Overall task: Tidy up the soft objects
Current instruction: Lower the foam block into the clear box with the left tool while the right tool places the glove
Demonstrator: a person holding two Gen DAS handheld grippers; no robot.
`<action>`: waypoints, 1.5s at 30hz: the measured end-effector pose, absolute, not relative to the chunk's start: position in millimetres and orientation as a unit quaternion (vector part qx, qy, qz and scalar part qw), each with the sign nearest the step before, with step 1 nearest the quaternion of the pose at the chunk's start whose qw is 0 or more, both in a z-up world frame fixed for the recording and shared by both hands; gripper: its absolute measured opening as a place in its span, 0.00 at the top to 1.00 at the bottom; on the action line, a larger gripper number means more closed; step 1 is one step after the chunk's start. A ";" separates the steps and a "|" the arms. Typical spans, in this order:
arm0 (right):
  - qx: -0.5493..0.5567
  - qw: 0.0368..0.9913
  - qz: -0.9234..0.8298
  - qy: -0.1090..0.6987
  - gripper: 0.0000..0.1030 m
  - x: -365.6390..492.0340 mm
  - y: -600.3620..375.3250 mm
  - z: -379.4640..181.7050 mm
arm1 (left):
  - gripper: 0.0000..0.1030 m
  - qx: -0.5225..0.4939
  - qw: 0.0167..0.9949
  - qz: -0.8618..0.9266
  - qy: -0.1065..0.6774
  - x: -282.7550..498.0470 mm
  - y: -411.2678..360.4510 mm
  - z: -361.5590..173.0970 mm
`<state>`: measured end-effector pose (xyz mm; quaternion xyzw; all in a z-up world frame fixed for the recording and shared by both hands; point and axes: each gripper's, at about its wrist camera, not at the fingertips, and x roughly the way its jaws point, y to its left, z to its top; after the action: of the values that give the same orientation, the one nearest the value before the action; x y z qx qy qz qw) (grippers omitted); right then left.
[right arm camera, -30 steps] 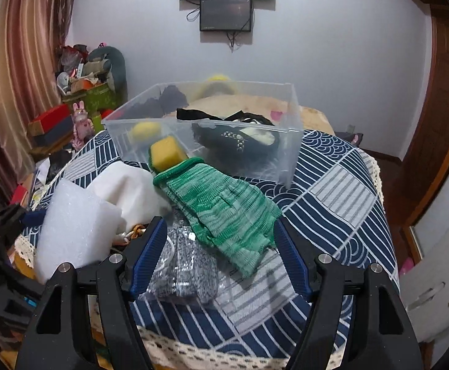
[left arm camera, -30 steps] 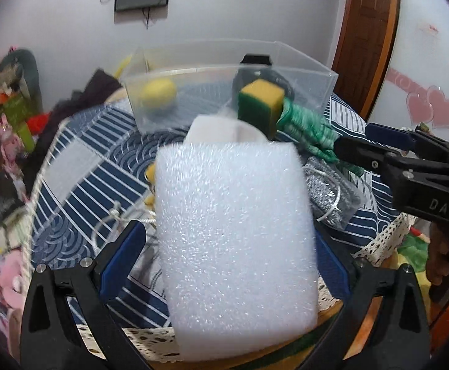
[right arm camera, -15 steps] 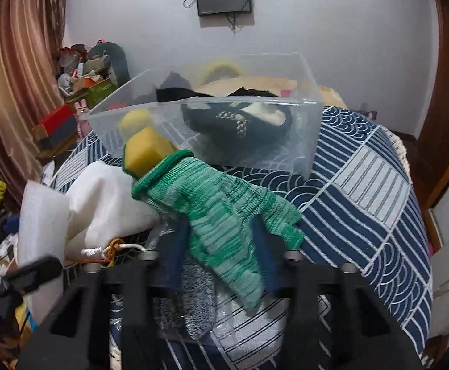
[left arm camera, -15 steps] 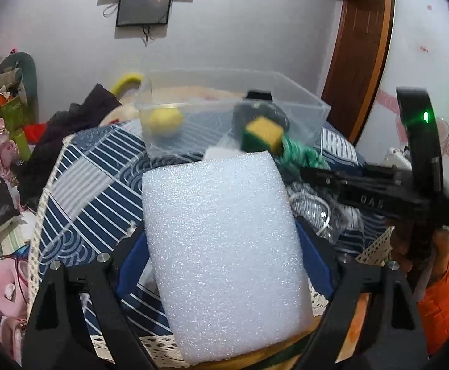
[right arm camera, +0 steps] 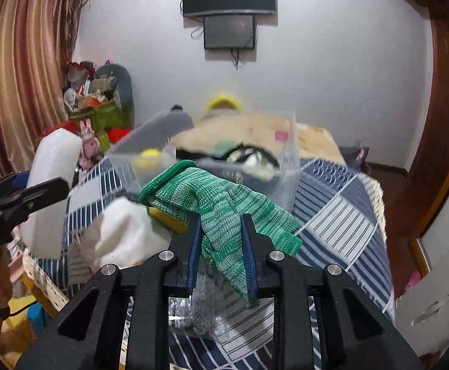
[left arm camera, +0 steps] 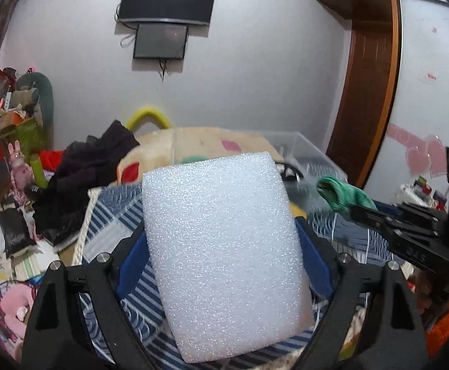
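My left gripper (left arm camera: 222, 240) is shut on a white foam block (left arm camera: 224, 243) and holds it up above the table; the block also shows at the left of the right wrist view (right arm camera: 53, 185). My right gripper (right arm camera: 221, 234) is shut on a green knitted glove (right arm camera: 218, 206), lifted off the table; the glove shows in the left wrist view (left arm camera: 343, 197) too. A clear plastic bin (right arm camera: 286, 166) stands beyond, with a yellow ball (right arm camera: 150, 154) and a dark item inside.
On the blue patterned tablecloth (right arm camera: 341, 215) lie a white cloth (right arm camera: 125, 234), a yellow sponge (right arm camera: 168, 220) and a grey item in a clear bag (right arm camera: 199, 317). Clutter sits left of the table (left arm camera: 14, 185). A wooden door (left arm camera: 366, 98) is at right.
My right gripper closed on the green glove and lifted it. My left gripper raised the foam block higher, toward the bin.
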<state>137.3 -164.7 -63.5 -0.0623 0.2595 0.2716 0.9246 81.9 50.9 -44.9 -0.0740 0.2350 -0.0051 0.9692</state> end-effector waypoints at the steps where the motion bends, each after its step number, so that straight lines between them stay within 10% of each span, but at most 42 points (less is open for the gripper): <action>1: -0.059 0.926 0.273 0.254 0.78 138.6 -165.8 -58.8 | 0.15 -0.077 0.970 -0.006 0.230 84.9 53.1 -41.0; 45: -0.086 0.917 0.261 0.288 0.78 233.2 -111.1 -69.4 | 0.14 -0.002 0.959 0.012 0.283 247.8 30.7 -56.1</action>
<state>233.2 -111.1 -69.4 -0.0861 0.2878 0.2607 0.9175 247.8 30.7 -56.1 -0.0019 0.2830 0.0117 0.9591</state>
